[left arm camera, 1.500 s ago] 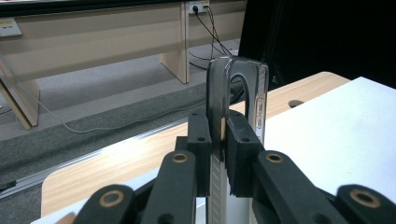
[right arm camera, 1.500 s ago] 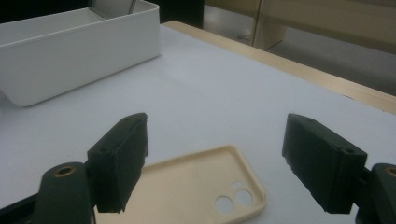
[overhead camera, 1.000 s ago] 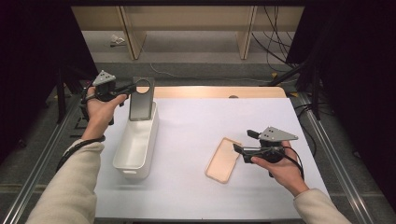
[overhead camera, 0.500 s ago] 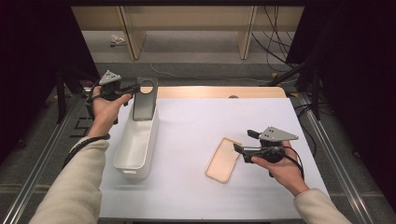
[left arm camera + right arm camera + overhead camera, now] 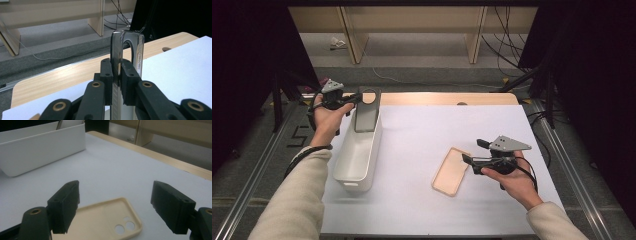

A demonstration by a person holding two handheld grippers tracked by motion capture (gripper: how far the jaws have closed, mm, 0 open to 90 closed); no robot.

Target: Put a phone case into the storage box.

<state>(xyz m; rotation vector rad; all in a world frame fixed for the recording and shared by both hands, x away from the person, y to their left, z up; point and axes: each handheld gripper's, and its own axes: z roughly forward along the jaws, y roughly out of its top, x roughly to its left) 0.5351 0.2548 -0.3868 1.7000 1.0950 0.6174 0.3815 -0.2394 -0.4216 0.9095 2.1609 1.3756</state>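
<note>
A dark phone case [image 5: 366, 111] stands pinched edge-on between the left gripper's [image 5: 117, 75] jaws, long axis upright, camera cutout topmost, over the far end of the white bin [image 5: 357, 157]. Such a thin-edge grip could let it swivel or slip. The right gripper's [image 5: 125, 207] jaws stand spread around a beige case [image 5: 105, 220], flat on the table.

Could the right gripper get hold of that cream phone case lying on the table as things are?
Probably yes. The right gripper stands open, jaws spread on either side of the cream phone case, which lies flat on the white table with nothing over it. Gripping such a flat thing might need an edge.
</note>
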